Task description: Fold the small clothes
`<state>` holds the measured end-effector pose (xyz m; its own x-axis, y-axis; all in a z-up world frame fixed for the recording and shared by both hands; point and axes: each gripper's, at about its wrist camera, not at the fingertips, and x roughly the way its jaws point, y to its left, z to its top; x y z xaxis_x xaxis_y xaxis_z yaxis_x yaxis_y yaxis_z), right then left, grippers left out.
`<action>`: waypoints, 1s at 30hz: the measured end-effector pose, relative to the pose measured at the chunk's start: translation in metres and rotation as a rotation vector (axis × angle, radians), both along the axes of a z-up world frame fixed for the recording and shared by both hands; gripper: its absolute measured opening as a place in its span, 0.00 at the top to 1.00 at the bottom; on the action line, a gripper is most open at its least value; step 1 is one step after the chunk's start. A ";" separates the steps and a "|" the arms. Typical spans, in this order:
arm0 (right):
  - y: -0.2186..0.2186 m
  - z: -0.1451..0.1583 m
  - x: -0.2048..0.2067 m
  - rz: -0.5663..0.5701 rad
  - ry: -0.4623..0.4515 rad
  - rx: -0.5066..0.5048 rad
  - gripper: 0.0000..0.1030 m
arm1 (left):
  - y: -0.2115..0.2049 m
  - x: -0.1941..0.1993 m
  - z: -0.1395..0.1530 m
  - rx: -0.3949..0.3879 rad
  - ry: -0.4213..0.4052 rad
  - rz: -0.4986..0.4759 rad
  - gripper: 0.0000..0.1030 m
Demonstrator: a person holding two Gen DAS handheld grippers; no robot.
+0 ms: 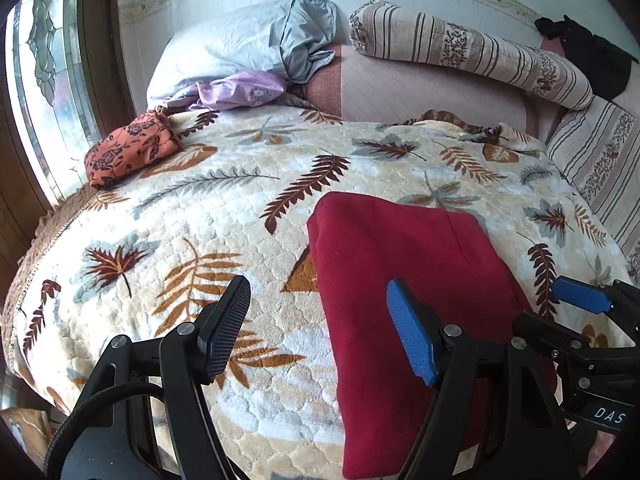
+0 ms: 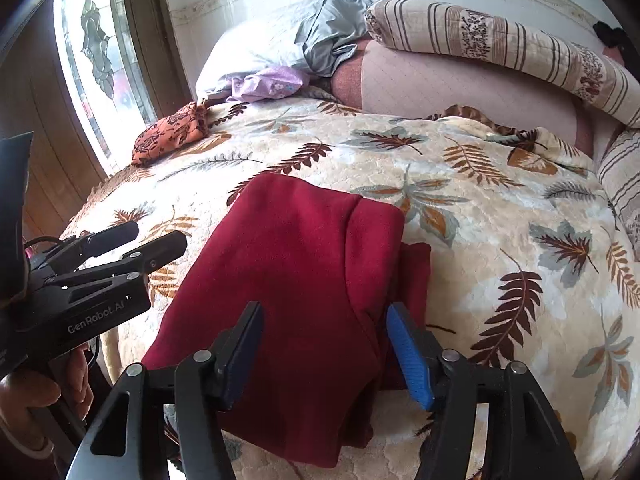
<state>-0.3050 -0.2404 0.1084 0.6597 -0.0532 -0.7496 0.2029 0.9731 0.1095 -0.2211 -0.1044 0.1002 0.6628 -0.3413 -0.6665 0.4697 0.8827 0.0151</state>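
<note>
The left gripper (image 1: 320, 320) hangs with jaws spread wide and nothing between them, over the leaf-print blanket (image 1: 224, 208) just left of the red garment (image 1: 400, 280). The garment lies folded flat on the blanket, its long axis running from the near edge toward the pillows. The right gripper (image 2: 326, 350) hovers above its near end, jaws apart, holding nothing.
</note>
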 end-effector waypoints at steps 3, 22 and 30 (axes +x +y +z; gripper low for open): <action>0.000 0.005 -0.001 -0.012 -0.013 0.014 0.33 | 0.004 -0.006 0.007 -0.012 -0.019 0.005 0.30; -0.001 0.011 -0.009 -0.048 -0.017 0.012 0.28 | 0.012 -0.020 0.017 -0.017 -0.052 0.022 0.30; 0.001 0.013 -0.009 -0.053 -0.015 0.003 0.26 | 0.012 -0.023 0.018 -0.010 -0.056 0.021 0.30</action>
<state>-0.3140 -0.2390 0.1214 0.6675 -0.0861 -0.7396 0.2526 0.9606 0.1161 -0.2438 -0.0926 0.1178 0.7058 -0.3334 -0.6250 0.4500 0.8924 0.0322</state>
